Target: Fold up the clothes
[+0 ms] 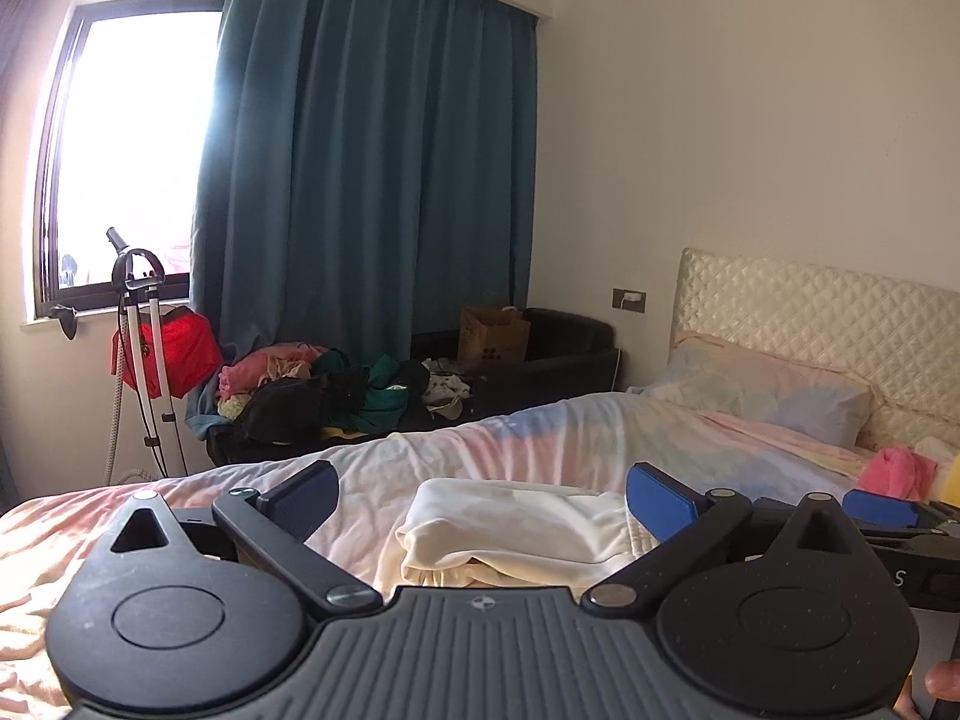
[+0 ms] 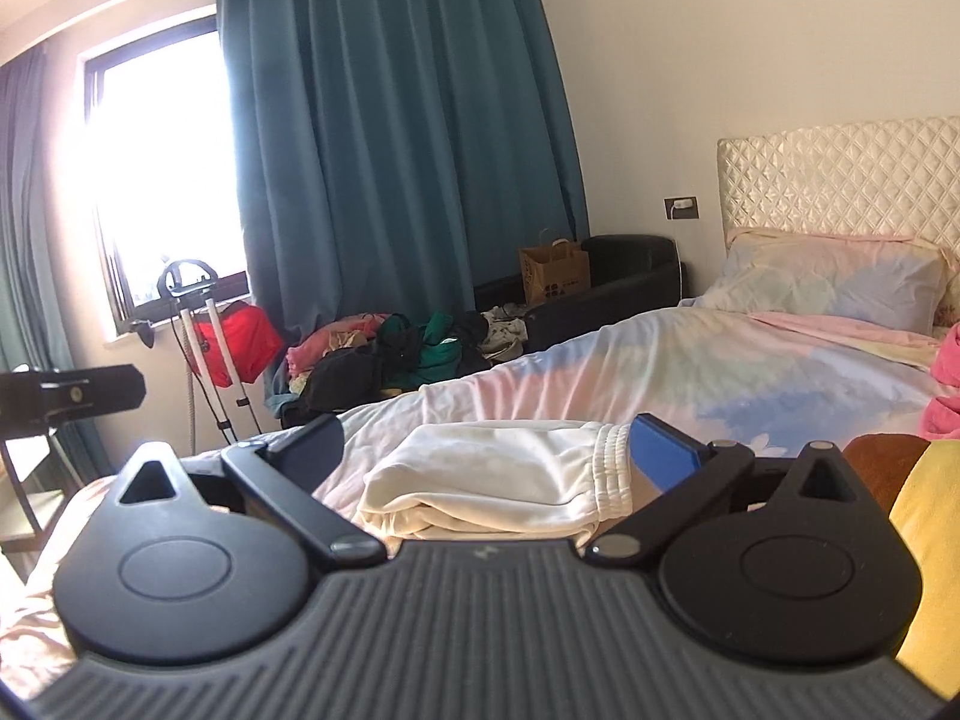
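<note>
Garment: cream trousers (image 2: 498, 474), folded into a flat packet, lie on the bed (image 2: 690, 360) near its foot end, elastic waistband toward the headboard side.
Fold state: looks complete, judged from stacked layers at the near edge; top layer slightly rumpled.
Left gripper (image 1: 480, 489): jaws wide apart, nothing between the pads; the trousers (image 1: 510, 525) sit beyond and below the fingers, not touched.
Right gripper (image 2: 486, 447): jaws wide apart, empty; likewise above the trousers, no contact.
Beside the trousers: a yellow cloth (image 2: 930, 540) and a brown one just toward the headboard; a pink garment (image 1: 897, 471) farther that way, near the pillow (image 1: 774, 390).
Beyond the trousers: a heap of unfolded clothes (image 1: 324, 390) on the floor past the far side of the bed, under the blue curtain (image 1: 372, 180).
Risk 1: a low pass of either finger over the trousers could catch the top layer and drag the fold open; loose fabric, no weight holding it.
Risk 2: soft, creased sheet under the trousers; pressing on the bed nearby could tip the packet.
Risk 3: pulling the yellow cloth next could tug the waistband if they overlap; I cannot tell whether they touch.
</note>
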`<action>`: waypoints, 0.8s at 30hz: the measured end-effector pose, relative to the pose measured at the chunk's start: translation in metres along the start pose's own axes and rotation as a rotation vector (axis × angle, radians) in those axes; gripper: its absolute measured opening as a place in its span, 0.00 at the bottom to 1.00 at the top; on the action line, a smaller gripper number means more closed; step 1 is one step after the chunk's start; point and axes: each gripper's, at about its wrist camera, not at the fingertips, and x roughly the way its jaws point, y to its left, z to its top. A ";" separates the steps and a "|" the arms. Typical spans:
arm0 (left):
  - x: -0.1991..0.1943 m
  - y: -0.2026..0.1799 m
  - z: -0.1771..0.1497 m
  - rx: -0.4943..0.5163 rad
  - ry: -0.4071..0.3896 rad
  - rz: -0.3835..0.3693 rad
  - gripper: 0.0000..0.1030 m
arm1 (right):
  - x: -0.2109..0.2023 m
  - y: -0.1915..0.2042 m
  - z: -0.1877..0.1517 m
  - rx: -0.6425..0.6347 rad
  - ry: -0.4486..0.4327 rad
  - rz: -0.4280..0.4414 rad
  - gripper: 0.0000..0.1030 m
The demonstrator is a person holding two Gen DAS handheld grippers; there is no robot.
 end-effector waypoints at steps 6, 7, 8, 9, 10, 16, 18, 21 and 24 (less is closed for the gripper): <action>0.003 0.007 -0.031 0.005 -0.001 0.017 1.00 | 0.008 0.007 -0.029 -0.017 -0.007 -0.018 1.00; 0.005 0.010 -0.037 0.005 -0.003 0.023 1.00 | 0.011 0.007 -0.034 -0.015 -0.004 -0.020 1.00; 0.007 0.012 -0.043 0.001 -0.004 0.027 1.00 | 0.013 0.008 -0.038 -0.017 -0.003 -0.025 1.00; 0.010 0.016 -0.048 -0.007 -0.003 0.028 1.00 | 0.015 0.009 -0.043 -0.021 -0.002 -0.031 1.00; 0.014 0.019 -0.052 -0.016 0.004 0.029 1.00 | 0.018 0.010 -0.047 -0.027 0.002 -0.036 1.00; 0.030 0.037 -0.073 -0.040 0.034 0.042 1.00 | 0.038 0.016 -0.068 -0.028 0.040 -0.060 1.00; 0.036 0.041 -0.078 -0.040 0.044 0.054 1.00 | 0.039 0.019 -0.072 -0.027 0.038 -0.074 1.00; 0.038 0.045 -0.085 -0.044 0.057 0.061 1.00 | 0.037 0.022 -0.076 -0.036 0.016 -0.107 1.00; 0.037 0.046 -0.088 -0.045 0.052 0.068 1.00 | 0.034 0.023 -0.079 -0.043 0.004 -0.116 1.00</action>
